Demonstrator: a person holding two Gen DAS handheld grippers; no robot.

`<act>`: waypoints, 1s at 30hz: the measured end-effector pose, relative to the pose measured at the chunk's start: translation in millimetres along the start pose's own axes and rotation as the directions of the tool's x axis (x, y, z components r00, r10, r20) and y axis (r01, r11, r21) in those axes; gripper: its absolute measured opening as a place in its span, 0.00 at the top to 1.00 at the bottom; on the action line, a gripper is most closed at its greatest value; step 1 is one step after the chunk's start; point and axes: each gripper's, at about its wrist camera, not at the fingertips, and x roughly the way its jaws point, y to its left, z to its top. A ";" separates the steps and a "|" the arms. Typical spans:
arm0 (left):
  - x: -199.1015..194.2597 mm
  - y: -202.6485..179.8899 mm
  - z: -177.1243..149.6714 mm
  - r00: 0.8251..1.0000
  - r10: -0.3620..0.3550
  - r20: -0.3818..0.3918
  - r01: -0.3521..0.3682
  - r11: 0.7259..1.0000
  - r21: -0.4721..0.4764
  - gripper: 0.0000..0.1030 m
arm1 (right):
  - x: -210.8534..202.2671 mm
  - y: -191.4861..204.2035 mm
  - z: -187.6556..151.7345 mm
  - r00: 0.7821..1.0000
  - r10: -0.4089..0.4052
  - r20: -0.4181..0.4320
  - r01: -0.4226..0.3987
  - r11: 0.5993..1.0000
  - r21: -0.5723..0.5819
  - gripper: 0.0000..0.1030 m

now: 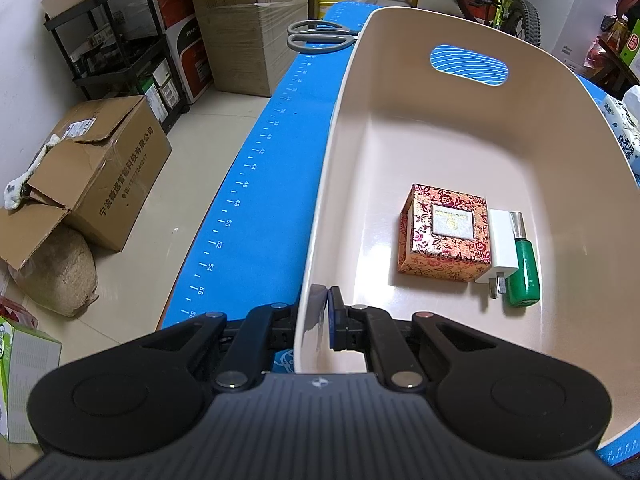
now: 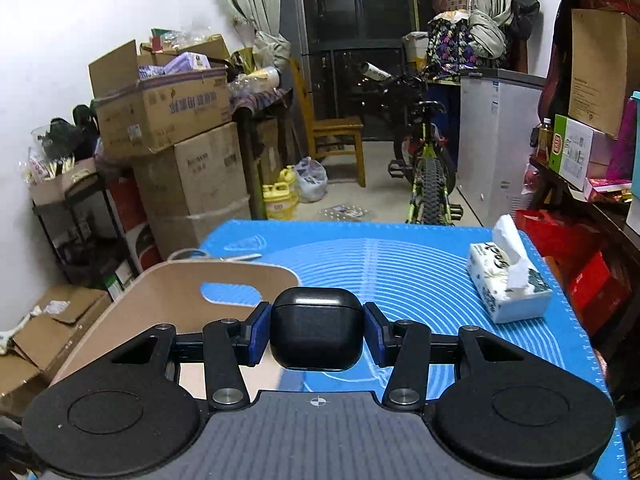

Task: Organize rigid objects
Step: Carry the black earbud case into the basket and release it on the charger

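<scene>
Bin point(image 1: 336, 128), rim pinched by left tool point(image 1: 322, 312), holds patterned box point(image 1: 444, 236), charger point(image 1: 500, 248), green bottle point(image 1: 524, 268); right tool point(image 2: 317, 330) clamps black case point(image 2: 317, 328).

Glossy beige plastic bin point(image 1: 400, 152), matt black earbud case point(image 2: 317, 328), patterned foil-paper box point(image 1: 444, 234), smooth blue mat point(image 2: 400, 256).

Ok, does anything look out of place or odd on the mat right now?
One thing: the grey-handled scissors still lie loose on the blue mat beyond the beige plastic bin, partly hidden by its rim. The patterned red box, white plug and green bottle sit tidily inside. Nothing looks spilled or damaged.
</scene>
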 end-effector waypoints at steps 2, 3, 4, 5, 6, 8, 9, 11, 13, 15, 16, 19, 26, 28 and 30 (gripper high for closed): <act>0.0 0.0 0.0 1.000 0.000 0.000 0.000 1.000 0.002 0.90 | 1.2 9.2 1.4 1.000 0.007 0.003 -0.007 1.000 -0.009 0.48; -0.2 -0.1 0.0 1.000 0.001 0.000 -0.001 1.000 0.003 0.90 | 2.0 15.5 1.8 1.000 0.011 0.005 -0.010 1.000 -0.020 0.48; -0.5 0.1 0.2 1.000 0.001 0.000 -0.001 1.000 0.003 0.90 | 2.9 21.8 2.1 1.000 0.017 0.005 -0.017 0.999 -0.030 0.48; -0.5 0.2 0.3 1.000 0.001 -0.001 -0.001 1.000 0.004 0.90 | 4.5 27.6 2.1 1.000 0.026 0.002 -0.026 0.999 -0.038 0.48; -0.6 0.5 0.5 1.000 0.001 -0.001 -0.001 1.000 0.004 0.90 | 5.5 33.5 1.6 0.999 0.036 -0.004 -0.036 0.998 -0.045 0.48; -0.6 0.4 0.6 1.000 0.001 -0.001 -0.001 1.000 0.004 0.90 | 10.6 44.1 0.5 0.998 0.057 -0.023 -0.058 0.997 -0.054 0.48; -0.6 0.5 0.6 1.000 0.001 -0.001 -0.001 1.000 0.004 0.90 | 12.6 48.9 -0.5 0.997 0.063 -0.032 -0.065 0.996 -0.057 0.48; -0.6 0.5 0.6 1.000 0.001 -0.001 -0.001 1.000 0.004 0.90 | 17.7 58.7 -3.6 0.996 0.074 -0.051 -0.078 0.994 -0.072 0.48; -0.5 0.5 0.6 1.000 0.001 -0.001 -0.001 1.000 0.004 0.90 | 21.1 69.5 -7.0 0.994 0.080 -0.070 -0.086 0.992 -0.093 0.48; -0.5 0.5 0.6 1.000 0.001 -0.001 -0.001 1.000 0.005 0.90 | 26.2 79.1 -10.1 0.991 0.088 -0.099 -0.099 0.989 -0.107 0.48; -0.5 0.2 0.7 1.000 0.001 -0.001 -0.001 1.000 0.005 0.90 | 29.0 83.7 -10.7 0.989 0.091 -0.119 -0.105 0.988 -0.113 0.48; -0.4 0.2 0.6 1.000 0.001 -0.001 -0.001 1.000 0.006 0.90 | 39.8 96.0 -16.2 0.980 0.088 -0.178 -0.113 0.985 -0.134 0.48; 0.3 -0.1 0.6 1.000 0.001 -0.001 -0.001 1.000 0.009 0.90 | 64.0 114.6 -30.6 0.948 0.069 -0.312 -0.130 0.976 -0.177 0.48; 0.5 -0.6 0.8 1.000 0.000 -0.001 0.000 1.000 0.010 0.90 | 69.3 118.4 -36.4 0.936 0.068 -0.346 -0.142 0.971 -0.193 0.48; 0.7 -0.7 1.0 1.000 -0.001 -0.001 0.001 1.000 0.010 0.90 | 73.8 123.0 -42.0 0.924 0.063 -0.378 -0.152 0.966 -0.210 0.48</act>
